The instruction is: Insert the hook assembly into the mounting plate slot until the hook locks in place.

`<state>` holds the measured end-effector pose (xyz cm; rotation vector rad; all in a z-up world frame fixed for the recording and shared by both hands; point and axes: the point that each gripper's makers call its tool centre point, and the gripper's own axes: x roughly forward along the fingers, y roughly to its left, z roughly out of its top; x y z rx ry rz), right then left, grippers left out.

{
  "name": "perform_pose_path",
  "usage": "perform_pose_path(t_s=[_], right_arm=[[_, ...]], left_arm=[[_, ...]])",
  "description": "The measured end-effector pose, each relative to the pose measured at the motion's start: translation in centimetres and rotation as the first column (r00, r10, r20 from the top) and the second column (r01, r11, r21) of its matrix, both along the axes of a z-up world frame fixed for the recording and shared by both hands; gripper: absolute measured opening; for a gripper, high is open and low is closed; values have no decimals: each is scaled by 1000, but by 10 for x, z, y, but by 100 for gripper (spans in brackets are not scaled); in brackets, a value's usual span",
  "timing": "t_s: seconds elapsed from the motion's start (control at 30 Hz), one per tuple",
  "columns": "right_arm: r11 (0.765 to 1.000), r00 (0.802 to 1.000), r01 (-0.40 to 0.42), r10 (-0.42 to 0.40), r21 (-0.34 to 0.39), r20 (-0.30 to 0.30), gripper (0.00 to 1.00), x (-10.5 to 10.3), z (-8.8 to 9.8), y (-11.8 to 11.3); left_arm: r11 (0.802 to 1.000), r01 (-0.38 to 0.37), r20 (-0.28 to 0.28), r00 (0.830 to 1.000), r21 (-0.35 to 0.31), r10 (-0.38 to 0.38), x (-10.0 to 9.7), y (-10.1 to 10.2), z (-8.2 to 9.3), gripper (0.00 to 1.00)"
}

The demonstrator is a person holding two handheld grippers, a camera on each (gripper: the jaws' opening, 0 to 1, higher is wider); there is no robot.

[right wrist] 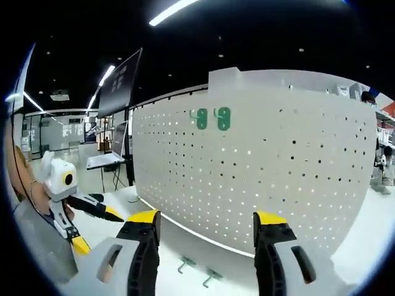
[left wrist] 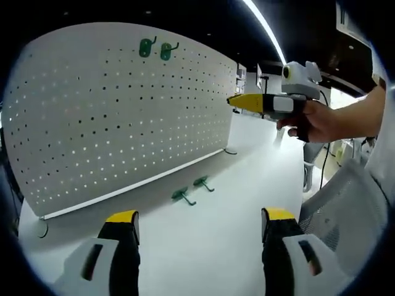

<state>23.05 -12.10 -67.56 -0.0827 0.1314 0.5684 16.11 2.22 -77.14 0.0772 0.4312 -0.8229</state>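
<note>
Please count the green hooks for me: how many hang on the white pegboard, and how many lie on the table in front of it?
Green hooks on the pegboard: 2, one beside the other
Green hooks lying on the table: 2, one and another
Total green hooks: 4

Lab or workshop; white pegboard point(right wrist: 259, 160), ceiling strip lights point(right wrist: 173, 10), monitor point(right wrist: 118, 83)

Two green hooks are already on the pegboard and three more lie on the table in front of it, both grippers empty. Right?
Not quite: two green hooks lie on the table, one beside the other, as the left gripper view shows. Two hooks do hang on the pegboard, and the left gripper and right gripper are empty.
</note>
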Motion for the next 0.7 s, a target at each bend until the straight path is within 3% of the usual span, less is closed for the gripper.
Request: perform_pose_path(t_s=[0.7], right_arm=[[1000,993,17,-17,-5,-121,63,-36,-48,-23]], left_arm=[[1000,8,-8,1000,-6,-8,-3,3,-3,85]])
